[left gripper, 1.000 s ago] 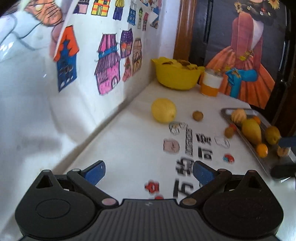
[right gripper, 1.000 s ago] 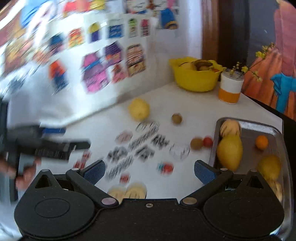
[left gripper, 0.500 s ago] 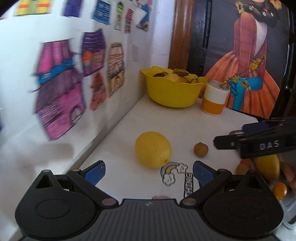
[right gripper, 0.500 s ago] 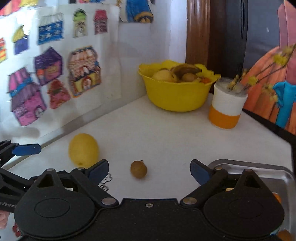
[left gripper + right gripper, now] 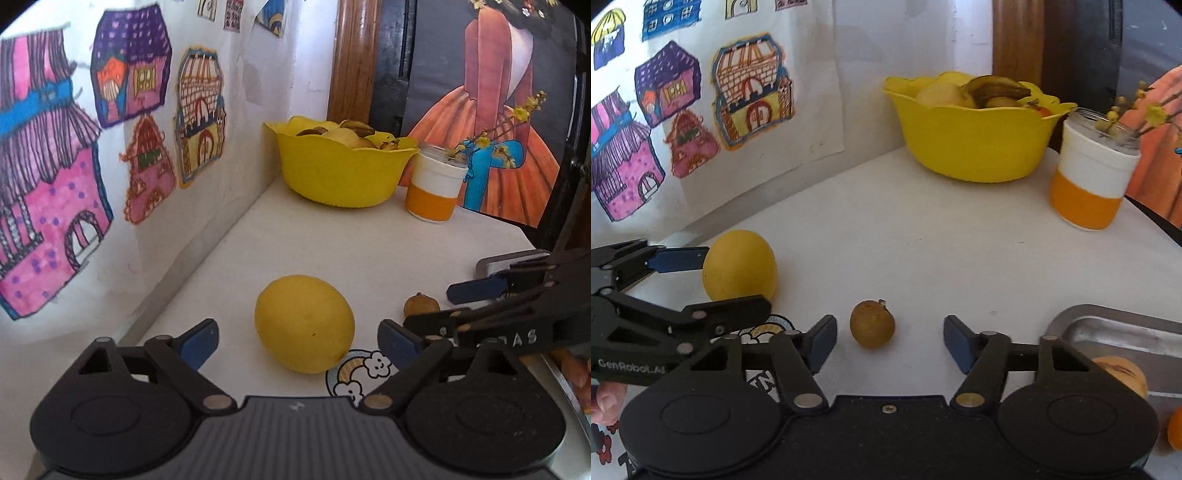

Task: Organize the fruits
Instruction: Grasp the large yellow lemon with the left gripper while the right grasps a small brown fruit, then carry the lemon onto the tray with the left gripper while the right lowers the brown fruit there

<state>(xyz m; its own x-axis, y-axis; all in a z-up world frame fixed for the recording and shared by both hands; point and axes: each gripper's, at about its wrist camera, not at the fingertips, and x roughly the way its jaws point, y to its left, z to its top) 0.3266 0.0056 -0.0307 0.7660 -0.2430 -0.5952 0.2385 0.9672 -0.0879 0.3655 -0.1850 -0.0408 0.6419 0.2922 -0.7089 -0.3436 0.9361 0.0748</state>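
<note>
2 grippers had closed in on 2 loose fruits since a second earlier, when both hung back over the stickered part of the desk [image 5: 332,236]. The left gripper [image 5: 299,338] now stood with its jaws wide open on either side of the lemon [image 5: 304,325], not touching it, and the right gripper [image 5: 890,338] had its jaws open about the small brown fruit [image 5: 872,324], likewise clear of it. Both fruits lay on the desk, the lemon near the wall, the brown one just beside it toward the tray [image 5: 1115,328]. That seemed to mean 2 grasps were lined up at once, each needing only a short push forward and a squeeze before the fruit could go to a container. The right view showed what the left barely did: the tray's open corner with a pale fruit [image 5: 1123,373] in it, and the bowl [image 5: 975,144] already holding fruit beside the cup [image 5: 1089,184]. The left view showed the lemon centred between its jaws, where the right view saw it half hidden behind the left gripper's arm.
</note>
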